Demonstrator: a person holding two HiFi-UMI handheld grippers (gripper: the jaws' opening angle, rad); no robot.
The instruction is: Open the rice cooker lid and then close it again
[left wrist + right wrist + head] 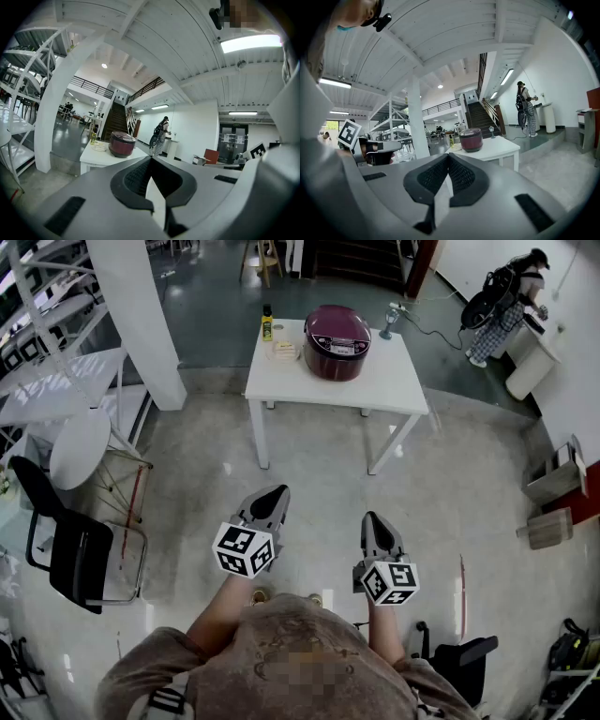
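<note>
Grey left gripper (275, 493) and grey right gripper (373, 518) are both clenched, nothing between the jaws, held over the floor. Well beyond them, the round maroon rice cooker (337, 341) sits lid down on the white rectangular bench (291, 381), near a small yellow bottle (267, 327).

Head cam rides high on me, aimed fwd & steeply down: my left gripper (280, 490) and right gripper (372, 516) sit near, lower centre; table (394, 381) w/ rice cooker (337, 329) far off, top centre. Each gripper cam looks roughly level along its jaws. All 3 views share that distant table.
</note>
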